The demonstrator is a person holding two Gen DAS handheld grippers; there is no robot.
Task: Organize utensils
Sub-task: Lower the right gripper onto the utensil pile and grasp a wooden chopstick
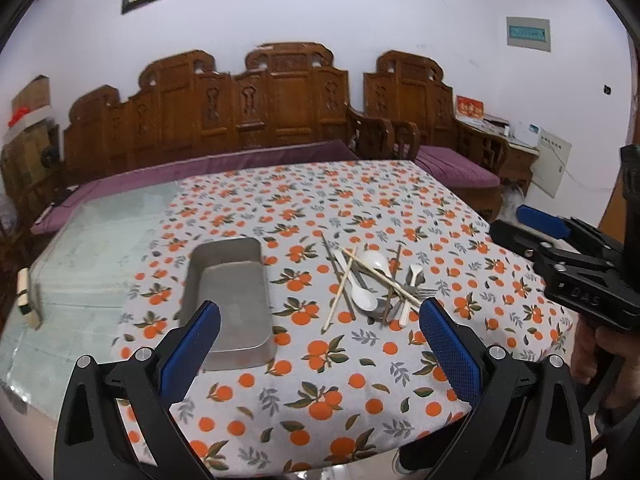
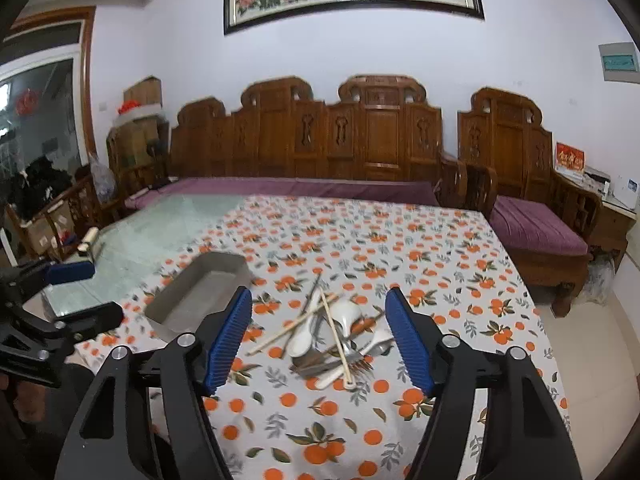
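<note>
A pile of utensils (image 1: 372, 284) lies on the orange-print tablecloth (image 1: 320, 380): white ceramic spoons, wooden chopsticks, metal forks and spoons, all crossed over each other. It also shows in the right wrist view (image 2: 332, 336). An empty rectangular metal tray (image 1: 234, 300) stands left of the pile, also in the right wrist view (image 2: 200, 294). My left gripper (image 1: 320, 320) is open and empty, hovering above the table between tray and pile. My right gripper (image 2: 320, 312) is open and empty, above the near side of the pile; it also shows at the right edge of the left wrist view (image 1: 532, 226).
The cloth covers the right part of a glass-topped table (image 1: 92, 248). A small wooden block (image 1: 24, 294) sits at the table's left edge. A carved wooden sofa with purple cushions (image 1: 248, 120) stands behind the table, and a matching chair (image 2: 532, 224) to the right.
</note>
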